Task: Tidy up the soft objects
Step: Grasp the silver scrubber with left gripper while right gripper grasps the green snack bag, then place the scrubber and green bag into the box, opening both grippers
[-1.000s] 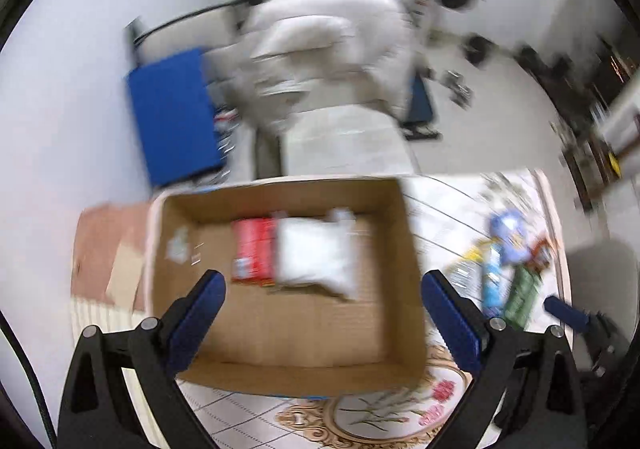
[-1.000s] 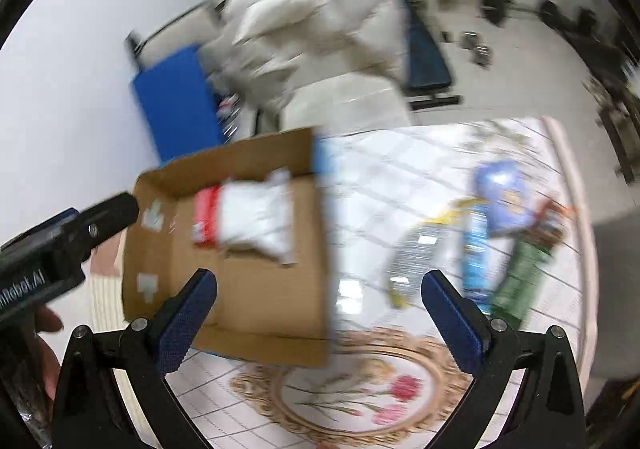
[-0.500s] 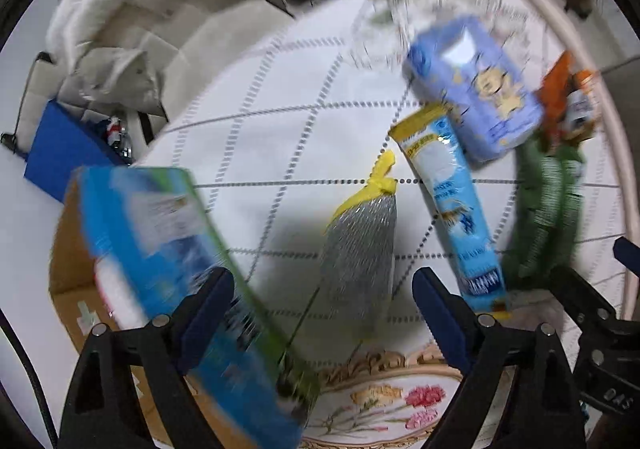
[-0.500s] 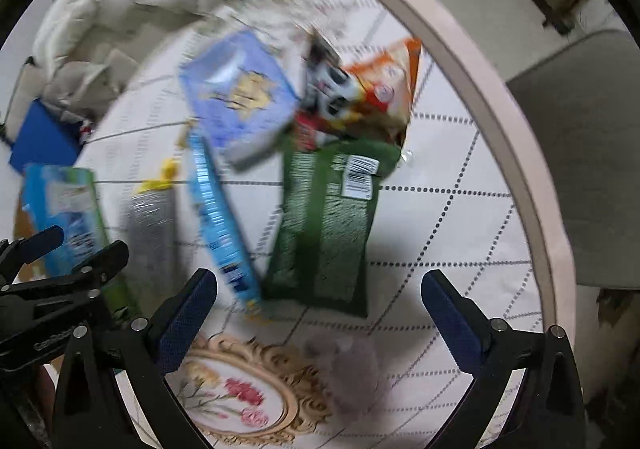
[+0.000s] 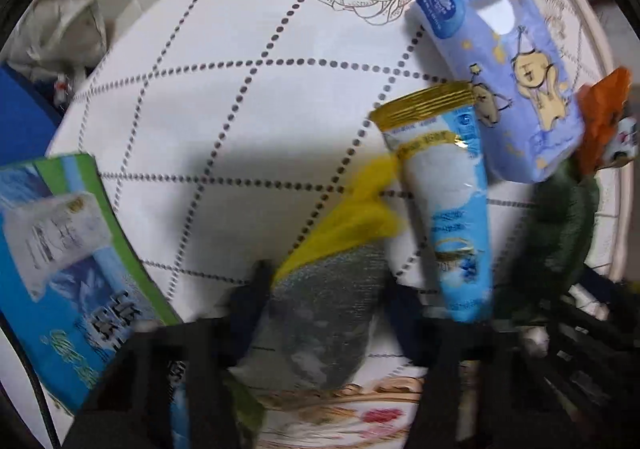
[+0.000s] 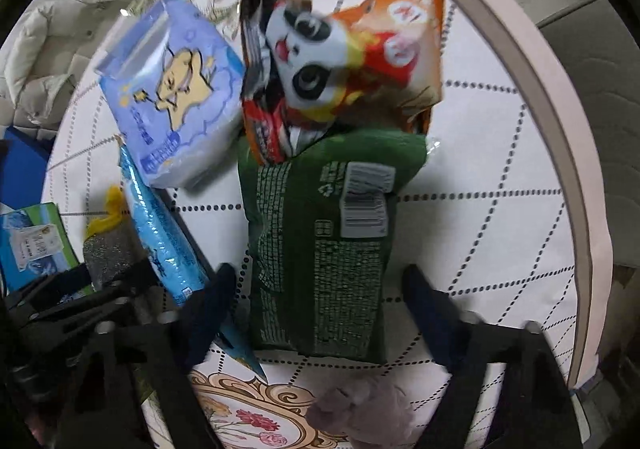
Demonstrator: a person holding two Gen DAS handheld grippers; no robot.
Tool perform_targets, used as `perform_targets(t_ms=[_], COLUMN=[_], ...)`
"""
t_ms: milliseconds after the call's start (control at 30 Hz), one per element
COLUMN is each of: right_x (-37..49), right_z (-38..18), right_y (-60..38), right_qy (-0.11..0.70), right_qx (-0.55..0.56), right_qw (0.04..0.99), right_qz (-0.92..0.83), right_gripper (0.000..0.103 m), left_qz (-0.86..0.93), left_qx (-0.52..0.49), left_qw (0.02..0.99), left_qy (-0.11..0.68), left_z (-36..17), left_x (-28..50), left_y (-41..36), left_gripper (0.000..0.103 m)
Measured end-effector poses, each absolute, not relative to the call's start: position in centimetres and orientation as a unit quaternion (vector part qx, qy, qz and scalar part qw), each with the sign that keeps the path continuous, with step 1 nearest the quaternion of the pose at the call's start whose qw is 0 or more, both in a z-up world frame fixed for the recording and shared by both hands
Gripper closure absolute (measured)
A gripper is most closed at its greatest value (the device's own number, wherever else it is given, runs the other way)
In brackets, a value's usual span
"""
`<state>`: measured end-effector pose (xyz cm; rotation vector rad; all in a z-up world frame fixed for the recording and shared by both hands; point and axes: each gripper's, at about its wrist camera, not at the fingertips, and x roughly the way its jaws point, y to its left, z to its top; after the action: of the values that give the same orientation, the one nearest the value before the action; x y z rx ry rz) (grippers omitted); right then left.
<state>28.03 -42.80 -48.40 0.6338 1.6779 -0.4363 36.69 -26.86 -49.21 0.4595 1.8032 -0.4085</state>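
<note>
Several soft packs lie on the round white table. In the left wrist view my left gripper is open, its fingers either side of a grey scouring pad with a yellow tag. A blue-and-white tube pack, a lilac tissue pack and a green bag lie to its right. In the right wrist view my right gripper is open, straddling the near end of the green bag. An orange panda snack bag and the lilac tissue pack lie beyond it.
A blue-green box sits at the table's left; it also shows in the right wrist view. A grey plush lump lies under the right gripper. The table's pink rim curves on the right, with a grey cushion beyond.
Both grippers have swung from the cardboard box to the pile of packs and dropped close. The left now straddles the scouring pad, the right the green bag.
</note>
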Motion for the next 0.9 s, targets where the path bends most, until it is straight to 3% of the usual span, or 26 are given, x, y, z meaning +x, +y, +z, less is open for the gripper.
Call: perform_targets(t_ms=[67, 167, 333, 567, 733, 900], right_x=[28.0, 27.4, 25.8, 25.3, 28.6, 32.4], right_z=[-48.3, -47.6, -43.7, -33.9, -29.2, -30.0], right_y=[-41.8, -41.4, -40.0, -33.2, -25.0, -14.9], right_qy=[0.729, 0.722, 0.706, 0.67, 0.66, 0.674], right_qx=[0.246, 0.235, 0.217, 0.188, 0.173, 0.138], right_qw=[0.608, 0.617, 0.65, 0.713, 0.731, 0.722], right_qz=[-0.199, -0.205, -0.181, -0.086, 0.019, 0.076], right_gripper=[0.047, 0.066, 0.067, 0.067, 0.067, 0.067], left_qz=[-0.167, -0.164, -0.182, -0.189, -0.149, -0.089], left_qx=[0.202, 0.175, 0.087, 0.0, -0.028, -0.051], left_qw=[0.595, 0.608, 0.654, 0.71, 0.714, 0.691], left_qy=[0.76, 0.757, 0.729, 0.678, 0.684, 0.716], left_z=[-48.8, -47.7, -41.1, -30.3, -29.1, -33.0], left_x=[36.3, 35.5, 34.3, 34.9, 36.6, 38.1], left_y=[-26.4, -25.2, -21.5, -11.6, -2.0, 5.4], left_gripper=[0.063, 0.064, 0.064, 0.064, 0.064, 0.063])
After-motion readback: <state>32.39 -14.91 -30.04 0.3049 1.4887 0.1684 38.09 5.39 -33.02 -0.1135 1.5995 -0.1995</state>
